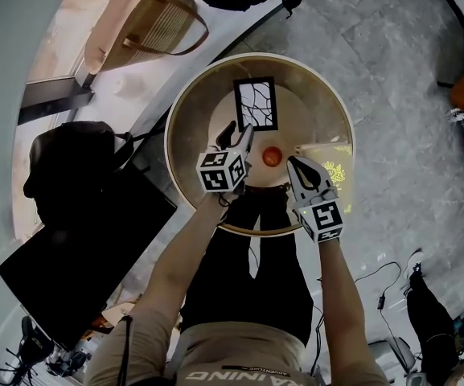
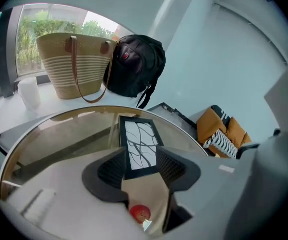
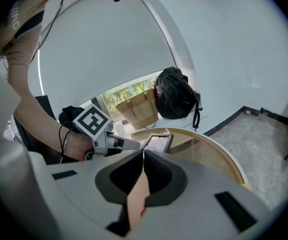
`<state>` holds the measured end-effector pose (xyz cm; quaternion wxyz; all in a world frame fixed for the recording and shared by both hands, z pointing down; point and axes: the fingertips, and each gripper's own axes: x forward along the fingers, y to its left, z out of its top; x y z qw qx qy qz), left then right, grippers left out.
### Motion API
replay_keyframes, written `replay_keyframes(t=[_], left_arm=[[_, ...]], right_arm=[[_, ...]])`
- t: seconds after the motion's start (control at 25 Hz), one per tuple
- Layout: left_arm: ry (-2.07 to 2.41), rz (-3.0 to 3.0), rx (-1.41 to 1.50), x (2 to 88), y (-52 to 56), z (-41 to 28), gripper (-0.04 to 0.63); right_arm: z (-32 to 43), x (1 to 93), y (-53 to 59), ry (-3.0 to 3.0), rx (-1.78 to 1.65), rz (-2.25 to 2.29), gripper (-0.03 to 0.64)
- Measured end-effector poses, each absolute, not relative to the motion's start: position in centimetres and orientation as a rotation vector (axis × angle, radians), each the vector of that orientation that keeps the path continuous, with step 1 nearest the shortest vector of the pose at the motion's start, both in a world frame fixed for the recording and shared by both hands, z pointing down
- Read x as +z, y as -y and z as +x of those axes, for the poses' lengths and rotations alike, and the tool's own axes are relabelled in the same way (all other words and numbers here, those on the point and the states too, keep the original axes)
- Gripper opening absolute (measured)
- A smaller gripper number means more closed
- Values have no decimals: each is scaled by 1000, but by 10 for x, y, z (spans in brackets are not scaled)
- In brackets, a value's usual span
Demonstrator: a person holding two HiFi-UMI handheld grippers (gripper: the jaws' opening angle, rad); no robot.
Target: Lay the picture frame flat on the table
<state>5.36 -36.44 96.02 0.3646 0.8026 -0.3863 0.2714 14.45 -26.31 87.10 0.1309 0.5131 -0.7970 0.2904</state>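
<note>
Left tool spread around near end of flat picture frame.

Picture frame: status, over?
Left tongs open by picture frame, not gripping. Right tongs shut, empty. Frame flat on table. Red ball near tongs, clear of frame.

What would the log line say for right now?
black-rimmed picture frame with branch drawing: flat on round glass table | left gripper: open, not gripping | right gripper: shut, empty
</note>
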Motion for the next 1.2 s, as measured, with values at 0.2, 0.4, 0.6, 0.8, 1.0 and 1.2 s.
replay_keyframes(t=[0.2, 0.4, 0.6, 0.8, 1.0, 1.2], left_arm=[[947, 2145, 700, 912, 349, 49, 183], [861, 2245, 672, 827, 326, 39, 137], [817, 2359, 623, 729, 308, 27, 59], [742, 2454, 579, 643, 289, 26, 6], [733, 2485, 553, 582, 270, 8, 6], [781, 2537, 411, 512, 288, 6, 6]], right_arm=[[145, 836, 256, 2315, 806, 1517, 11], [141, 763, 253, 2333, 732, 1555, 11], [136, 667, 248, 2366, 578, 1589, 11], [132, 585, 240, 2378, 468, 1606, 11], [111, 523, 219, 2411, 420, 1599, 11], [102, 475, 223, 2437, 288, 1564, 11]])
